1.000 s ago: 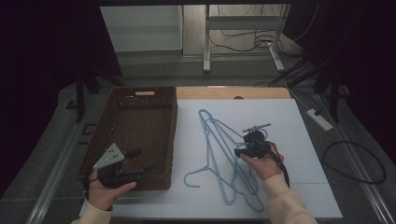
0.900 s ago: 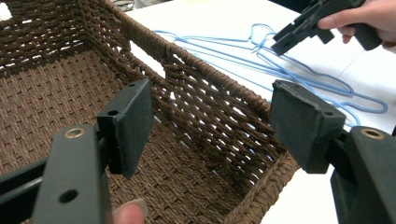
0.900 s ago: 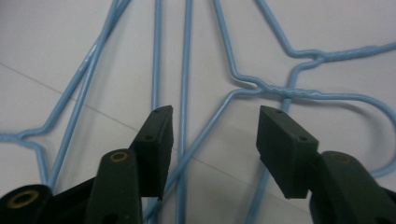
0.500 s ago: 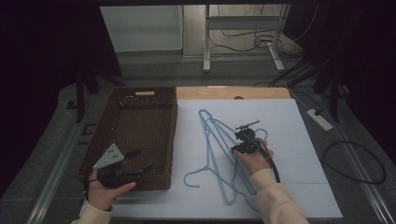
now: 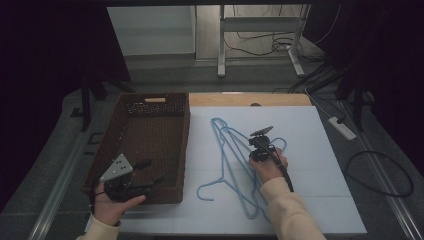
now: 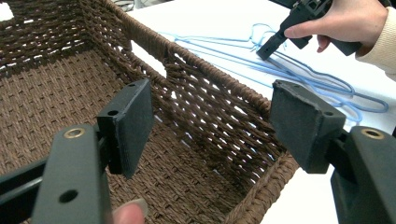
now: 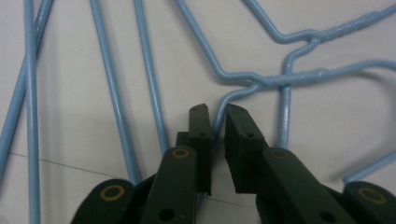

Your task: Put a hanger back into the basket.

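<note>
At the left, my left gripper (image 5: 131, 178) hovered over the near end of the brown woven wicker basket (image 5: 176, 107), its two black jaws standing wide apart with nothing between them; in the left gripper view the left gripper (image 6: 212, 123) looked across the basket's near wall (image 6: 219, 93) toward the work. The correct practice there was to keep that hand still and clear of the basket's interior, so the landing space stayed free. To the right of the basket, the pale blue wire coat hangers (image 5: 235, 165) lay in an overlapping bundle flat on the white tabletop sheet (image 5: 320, 150), just beside the basket but not touching it. My right gripper (image 5: 258, 150) was down on that bundle near the hook necks. Its jaws had just been closing, and in the right gripper view the right gripper (image 7: 215, 114) stood nearly together with one blue wire (image 7: 219, 119) running in the narrow gap; I could not tell whether the pads were pressing on it yet. I judged that the grip should take one wire squarely between the pads, below the twisted neck (image 7: 299, 77), before any lift. A shallow or skewed bite risked the wire slipping out or dragging neighbouring hangers along.
</note>
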`<state>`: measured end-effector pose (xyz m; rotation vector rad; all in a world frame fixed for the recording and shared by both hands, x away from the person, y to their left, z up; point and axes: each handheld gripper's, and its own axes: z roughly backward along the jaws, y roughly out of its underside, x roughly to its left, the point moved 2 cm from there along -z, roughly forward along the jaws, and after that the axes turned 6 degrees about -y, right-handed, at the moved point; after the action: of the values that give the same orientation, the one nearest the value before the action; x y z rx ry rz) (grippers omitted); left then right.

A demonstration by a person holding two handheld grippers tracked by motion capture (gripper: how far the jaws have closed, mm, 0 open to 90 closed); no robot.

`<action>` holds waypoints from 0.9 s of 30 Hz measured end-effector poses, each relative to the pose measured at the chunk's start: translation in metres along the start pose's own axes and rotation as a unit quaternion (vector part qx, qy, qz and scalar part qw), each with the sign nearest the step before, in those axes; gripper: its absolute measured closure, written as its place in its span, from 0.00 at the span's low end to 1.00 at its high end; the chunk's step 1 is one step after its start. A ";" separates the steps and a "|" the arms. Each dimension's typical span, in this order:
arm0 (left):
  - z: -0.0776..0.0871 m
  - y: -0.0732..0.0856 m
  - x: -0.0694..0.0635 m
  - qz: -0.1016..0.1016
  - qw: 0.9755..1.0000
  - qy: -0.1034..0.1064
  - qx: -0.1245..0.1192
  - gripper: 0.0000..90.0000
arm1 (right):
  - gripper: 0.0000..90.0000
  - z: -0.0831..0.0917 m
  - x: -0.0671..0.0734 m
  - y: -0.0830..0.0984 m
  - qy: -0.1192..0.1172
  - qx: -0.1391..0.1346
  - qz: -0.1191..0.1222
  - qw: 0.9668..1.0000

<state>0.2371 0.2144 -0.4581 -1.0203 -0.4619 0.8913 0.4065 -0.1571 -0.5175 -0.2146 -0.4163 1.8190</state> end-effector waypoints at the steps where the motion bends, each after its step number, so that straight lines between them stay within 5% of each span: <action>1: 0.000 0.000 0.000 0.000 1.000 0.000 0.000 0.34 | 0.93 0.000 0.000 0.000 0.002 0.000 -0.003 1.000; 11: 0.000 0.000 0.001 0.000 1.000 -0.001 0.000 0.34 | 0.97 0.006 -0.004 0.001 -0.003 -0.002 -0.005 1.000; 16: 0.000 0.000 0.001 -0.001 1.000 -0.002 0.000 0.34 | 0.98 0.016 -0.006 0.005 -0.018 -0.006 0.025 1.000; 23: 0.001 0.000 0.001 0.000 1.000 -0.004 -0.002 0.34 | 0.98 0.039 -0.016 0.020 -0.078 -0.037 0.094 0.992; 27: 0.001 -0.001 0.000 -0.002 1.000 -0.005 -0.001 0.34 | 0.98 0.049 -0.020 0.025 -0.103 -0.053 0.111 0.987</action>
<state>0.2369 0.2144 -0.4567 -1.0180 -0.4727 0.8926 0.3724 -0.1909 -0.4841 -0.1505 -0.6582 2.0496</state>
